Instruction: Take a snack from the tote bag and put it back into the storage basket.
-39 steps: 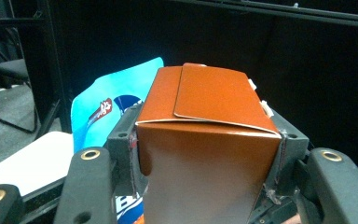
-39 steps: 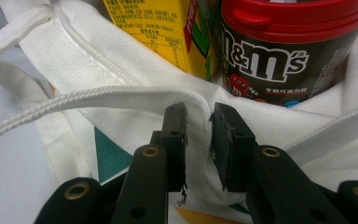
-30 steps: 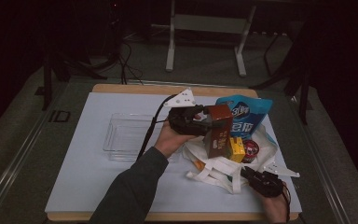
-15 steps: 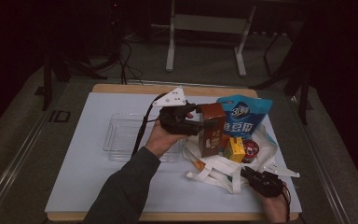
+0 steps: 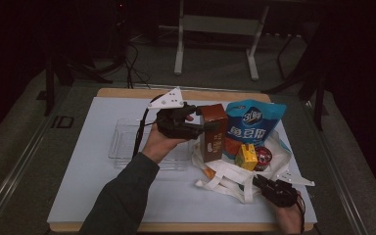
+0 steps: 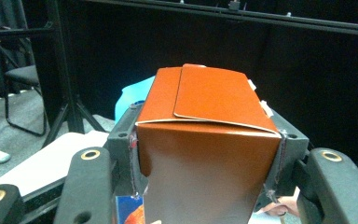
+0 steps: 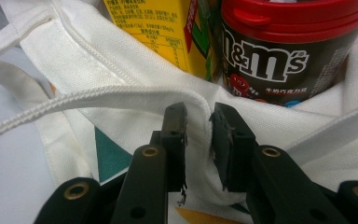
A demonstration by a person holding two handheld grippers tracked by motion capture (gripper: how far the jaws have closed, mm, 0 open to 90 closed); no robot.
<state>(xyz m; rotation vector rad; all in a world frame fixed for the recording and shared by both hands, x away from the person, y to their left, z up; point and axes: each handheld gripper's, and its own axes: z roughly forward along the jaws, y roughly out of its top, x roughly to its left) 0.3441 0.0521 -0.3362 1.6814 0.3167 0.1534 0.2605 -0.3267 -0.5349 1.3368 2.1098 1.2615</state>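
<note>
A brown carton is held upright above the left edge of the white tote bag, with my left gripper shut on its sides. In the left gripper view the carton sits squeezed between both pads. My right gripper lies low at the bag's near right corner. In its own view the right gripper pinches a fold of the bag's white rim. Inside the bag stand a yellow box and a red-lidded M&M's jar.
A blue snack bag stands in the tote behind the yellow box and the jar. A clear plastic tray lies on the white mat left of the bag, under my left forearm. Table edges run close on the right and near sides.
My left gripper has carried the brown carton leftward and slightly up, away from the blue snack bag. The right gripper has kept still on the bag's rim.
</note>
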